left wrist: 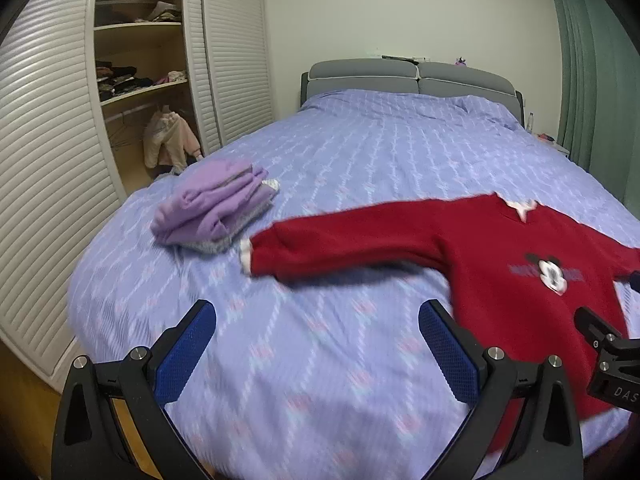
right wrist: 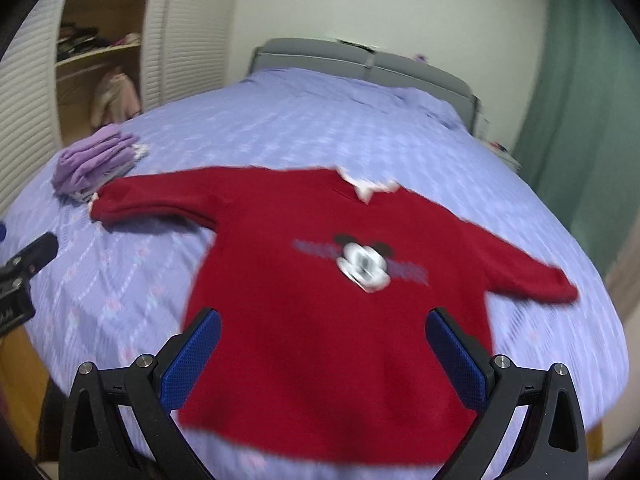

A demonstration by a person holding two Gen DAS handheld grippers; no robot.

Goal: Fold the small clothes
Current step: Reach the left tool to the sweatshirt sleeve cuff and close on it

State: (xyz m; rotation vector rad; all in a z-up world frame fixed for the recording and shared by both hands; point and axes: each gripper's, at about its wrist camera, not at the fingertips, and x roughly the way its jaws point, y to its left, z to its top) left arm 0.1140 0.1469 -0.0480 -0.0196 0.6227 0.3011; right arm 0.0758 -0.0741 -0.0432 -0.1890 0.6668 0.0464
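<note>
A red child's sweater (right wrist: 320, 280) with a cartoon mouse face lies spread flat, front up, on the bed, both sleeves stretched out. It also shows in the left wrist view (left wrist: 500, 276) at the right. My right gripper (right wrist: 320, 320) is open and empty above the sweater's lower body. My left gripper (left wrist: 316, 312) is open and empty above bare bedspread, left of the sweater's hem and below its left sleeve (left wrist: 340, 244). A folded purple garment (left wrist: 212, 208) lies on a small stack at the bed's left side, also in the right wrist view (right wrist: 96, 160).
The bed (left wrist: 380, 148) has a lilac patterned cover and a grey headboard (left wrist: 408, 76). An open wardrobe (left wrist: 136, 60) with louvred doors stands at the left. Green curtains (right wrist: 580, 120) hang at the right. The right gripper's body (left wrist: 612, 364) shows at the left view's right edge.
</note>
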